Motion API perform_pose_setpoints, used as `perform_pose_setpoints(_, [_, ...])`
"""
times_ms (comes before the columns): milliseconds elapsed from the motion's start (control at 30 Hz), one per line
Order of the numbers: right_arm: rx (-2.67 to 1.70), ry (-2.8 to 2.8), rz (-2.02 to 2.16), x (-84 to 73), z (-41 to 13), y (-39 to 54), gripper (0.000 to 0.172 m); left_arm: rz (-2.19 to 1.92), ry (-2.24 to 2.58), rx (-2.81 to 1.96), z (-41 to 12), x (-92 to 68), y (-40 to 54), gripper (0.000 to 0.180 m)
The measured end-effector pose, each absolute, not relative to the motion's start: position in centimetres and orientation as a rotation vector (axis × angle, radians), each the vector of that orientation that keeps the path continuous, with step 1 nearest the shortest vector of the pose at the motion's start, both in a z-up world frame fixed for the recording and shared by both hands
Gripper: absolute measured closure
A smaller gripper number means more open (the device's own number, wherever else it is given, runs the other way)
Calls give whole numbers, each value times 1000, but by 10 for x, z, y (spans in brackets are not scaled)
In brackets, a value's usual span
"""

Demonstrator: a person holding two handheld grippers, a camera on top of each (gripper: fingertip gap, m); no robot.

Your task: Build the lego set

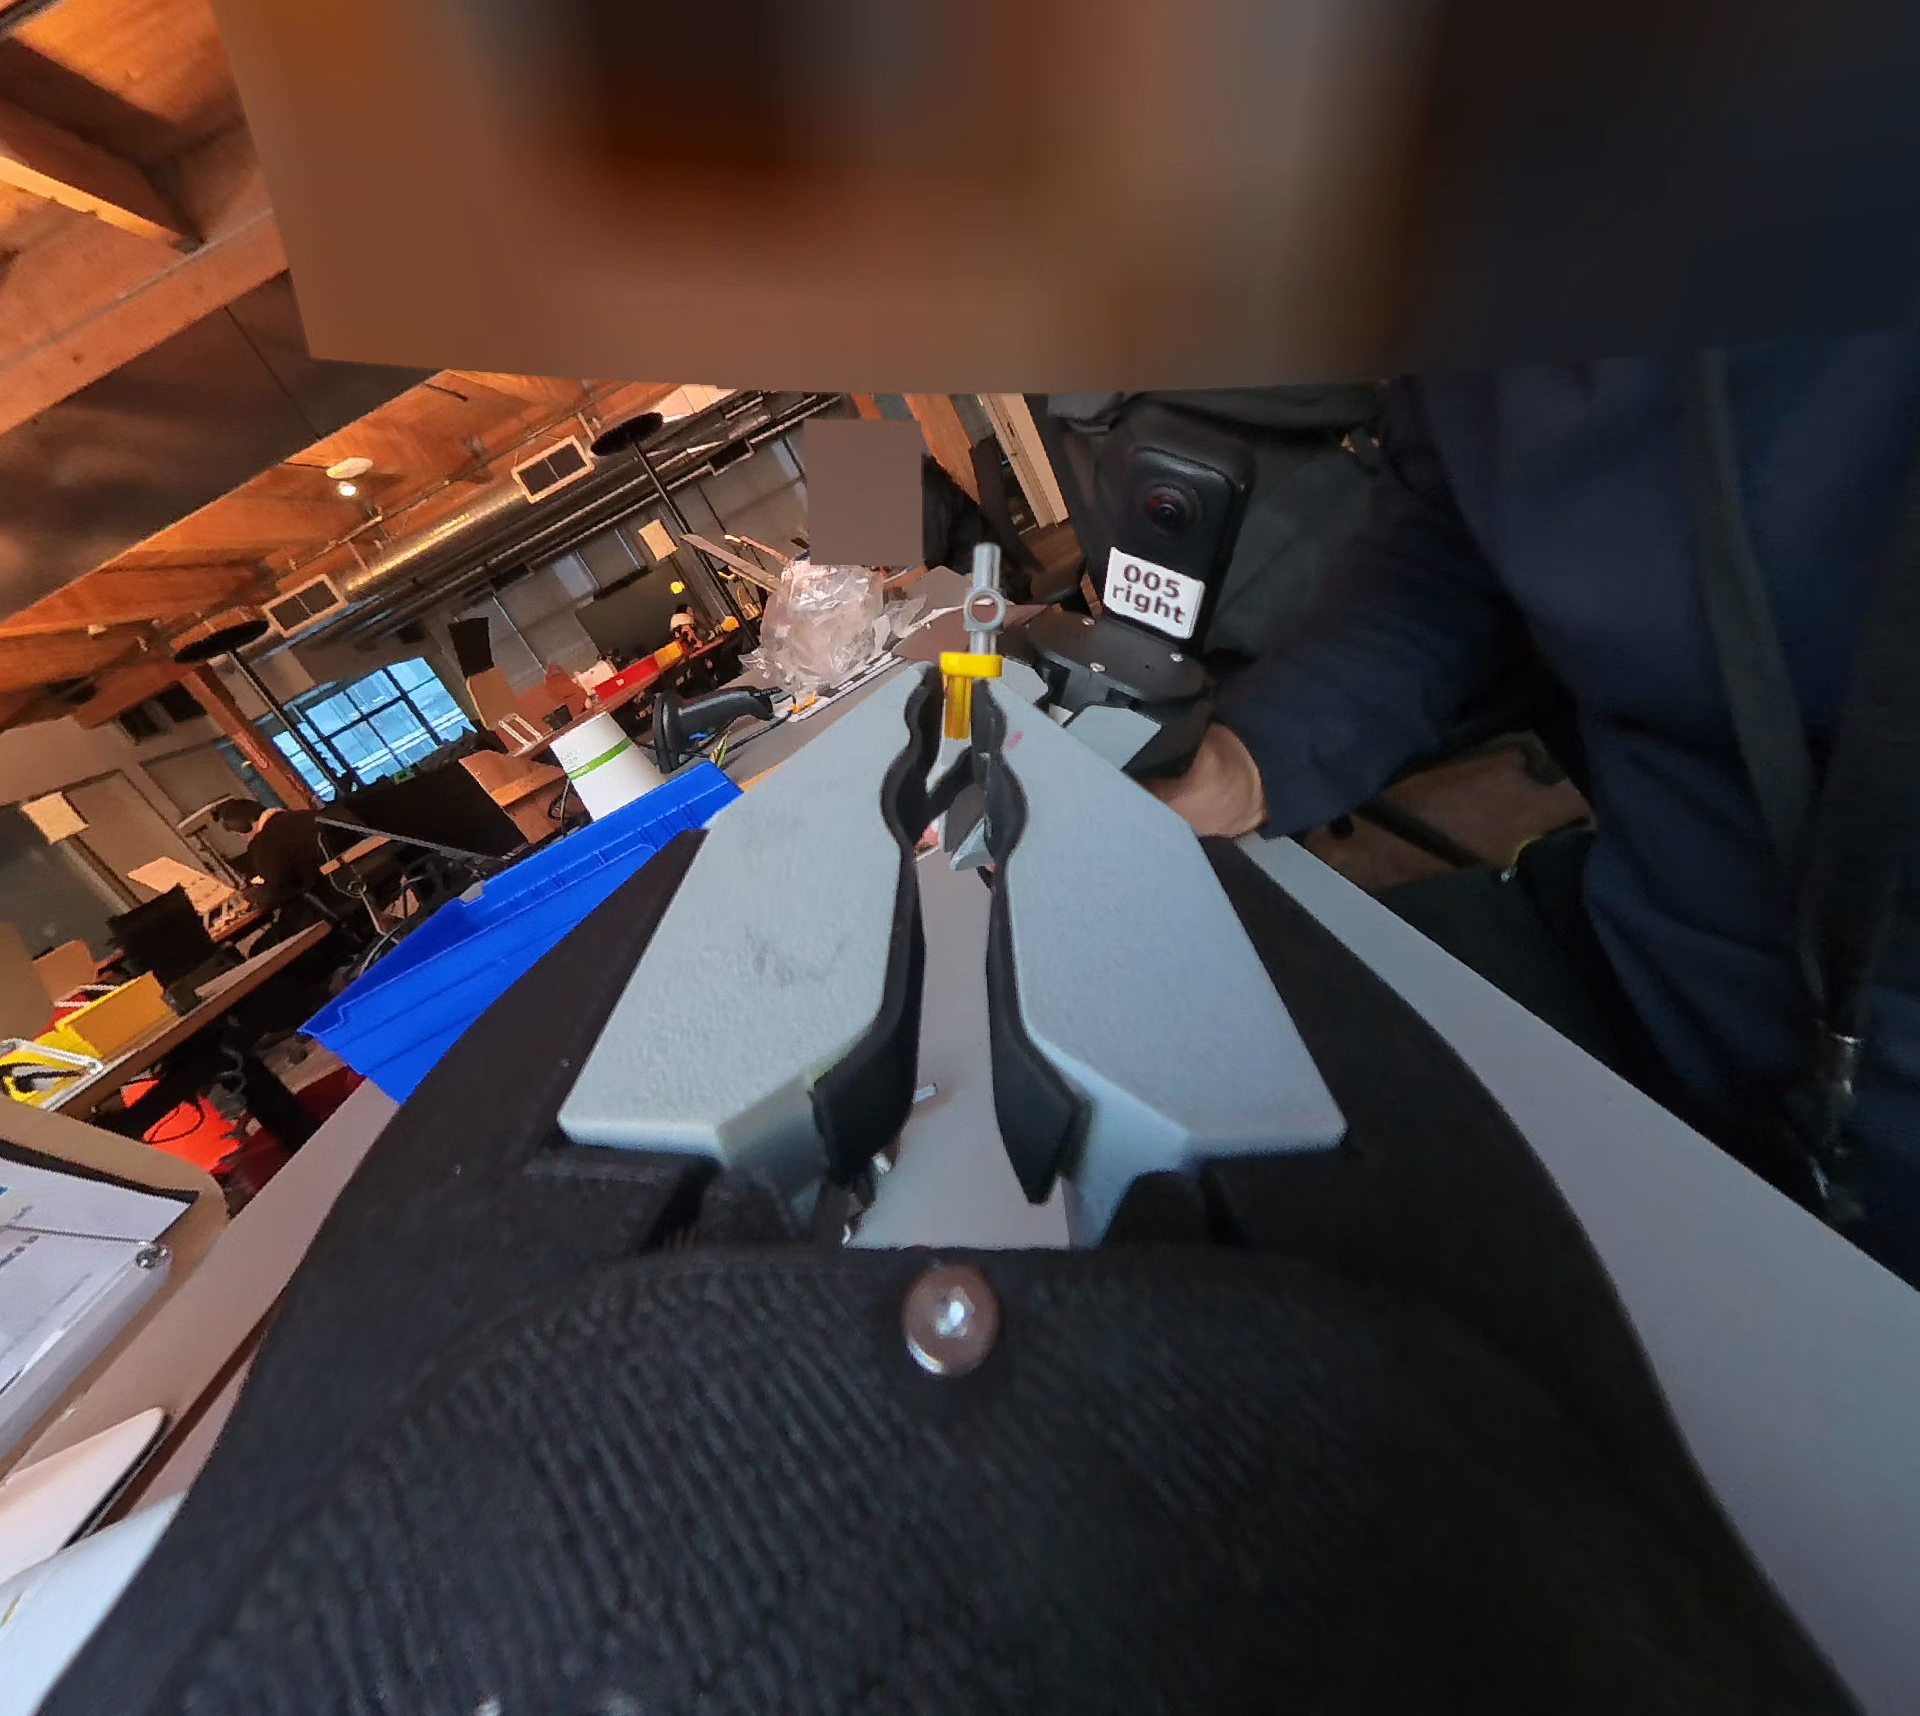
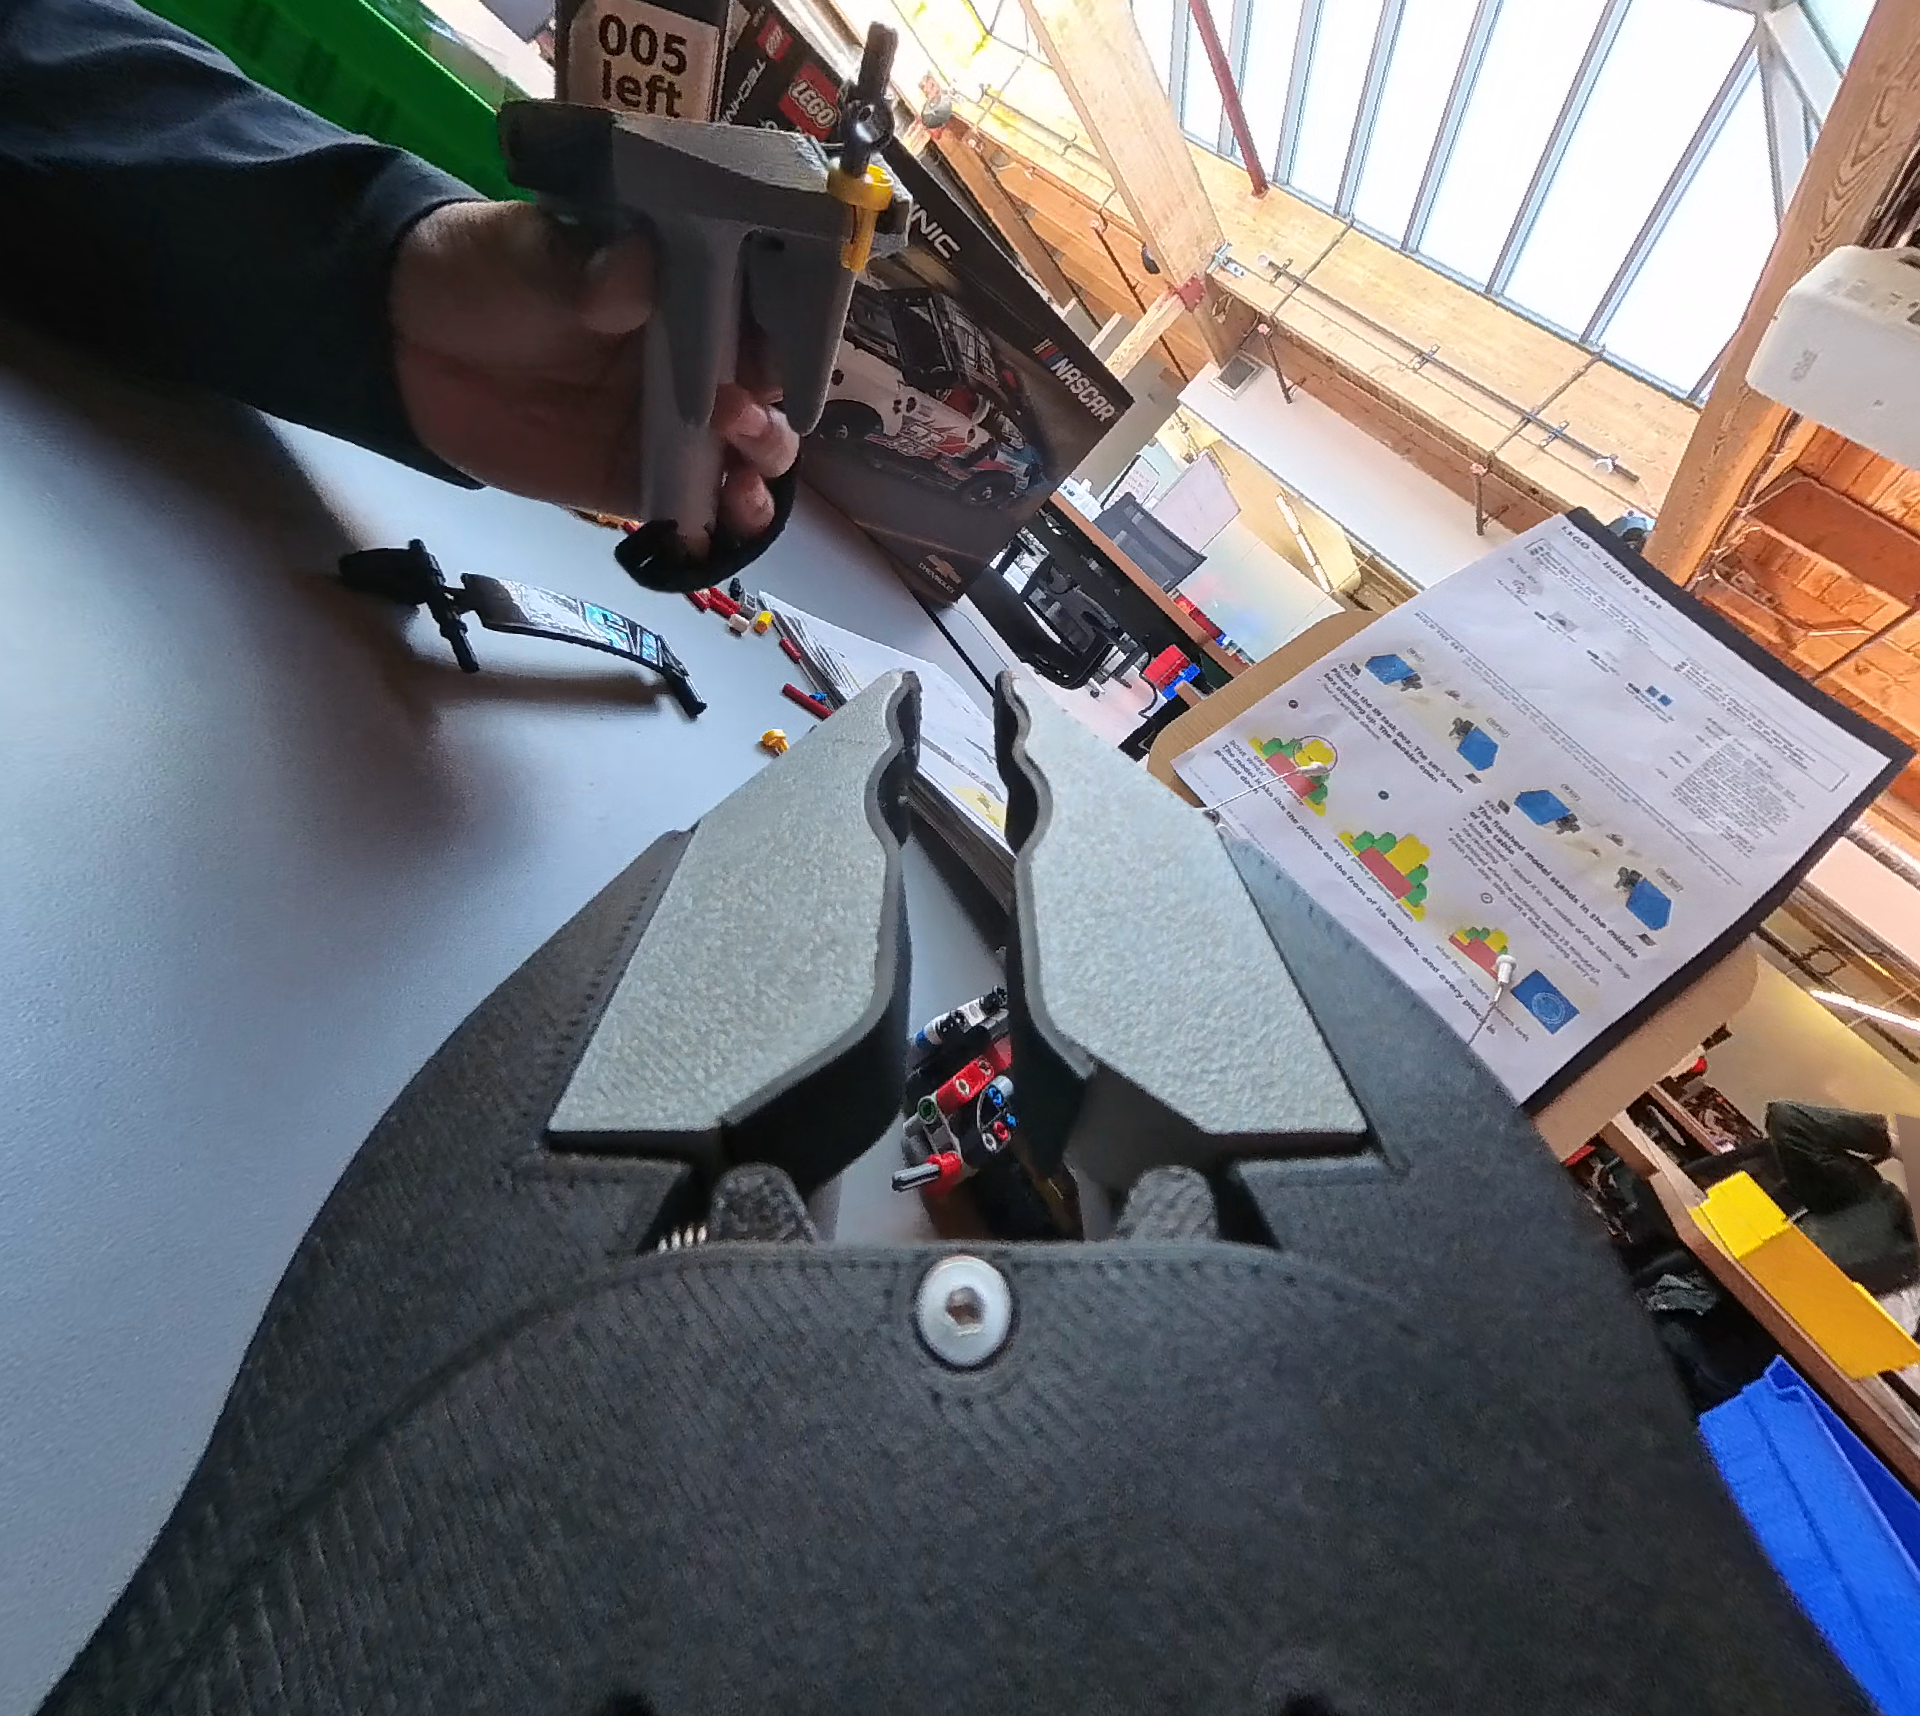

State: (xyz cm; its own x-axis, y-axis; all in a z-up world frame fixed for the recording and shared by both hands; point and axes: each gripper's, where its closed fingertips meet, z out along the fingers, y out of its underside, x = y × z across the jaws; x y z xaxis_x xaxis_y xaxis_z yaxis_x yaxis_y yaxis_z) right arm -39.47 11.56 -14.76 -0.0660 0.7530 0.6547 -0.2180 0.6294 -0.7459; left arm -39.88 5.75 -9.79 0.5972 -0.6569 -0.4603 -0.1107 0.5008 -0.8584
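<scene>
I see the grey worktop (image 2: 208,835) strewn with small parts. My left hand-held gripper (image 1: 961,710) is raised above it, pinching a yellow pin (image 1: 961,700) carrying a grey axle (image 1: 985,596). My right hand-held gripper (image 2: 956,710) is slightly spread, holding nothing.

Smooth matt grey table (image 2: 208,835)

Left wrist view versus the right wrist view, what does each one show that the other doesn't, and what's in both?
Only the left wrist view: a blue bin, a crumpled clear plastic bag, a white cup.
Only the right wrist view: a set box with a race car picture, a printed instruction sheet, a curved black part on the table, and the right gripper open with nothing between its fingers.
Both: the left gripper shut on a yellow pin with a grey axle, and the grey table.
</scene>
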Motion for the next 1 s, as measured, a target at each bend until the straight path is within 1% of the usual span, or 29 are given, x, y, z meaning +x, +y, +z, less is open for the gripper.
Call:
perform_pose_setpoints(200, [-468,-1428,840,-394,-148,114,161,-366,939,-1023,-104,-393,57,179])
perform_pose_setpoints(333, [-402,-1446,909,-387,-145,99,156,-260,1011,-1068,-116,-390,63,178])
perform_pose_setpoints(467, [-345,-1524,993,-382,-153,78,164,-29,1102,-1225,-149,-395,84,178])
perform_pose_setpoints(600, [-424,-1564,987,-389,-161,83,156,192,1159,-1360,-177,-404,101,178])
perform_pose_setpoints(667, [-493,-1589,1016,-392,-166,86,158,185,1160,-1379,-180,-402,101,178])
perform_pose_setpoints(833, [-599,-1623,1028,-399,-175,94,155,179,1177,-1442,-193,-403,103,178])
perform_pose_setpoints(867, [-601,-1630,1024,-399,-176,94,156,166,1178,-1463,-196,-403,104,178])
perform_pose_setpoints(933, [-605,-1659,1001,-400,-182,94,163,138,1170,-1508,-201,-402,104,178])
perform_pose_setpoints(1000, [-606,-1711,968,-402,-192,92,165,120,1152,-1533,-202,-401,105,177])
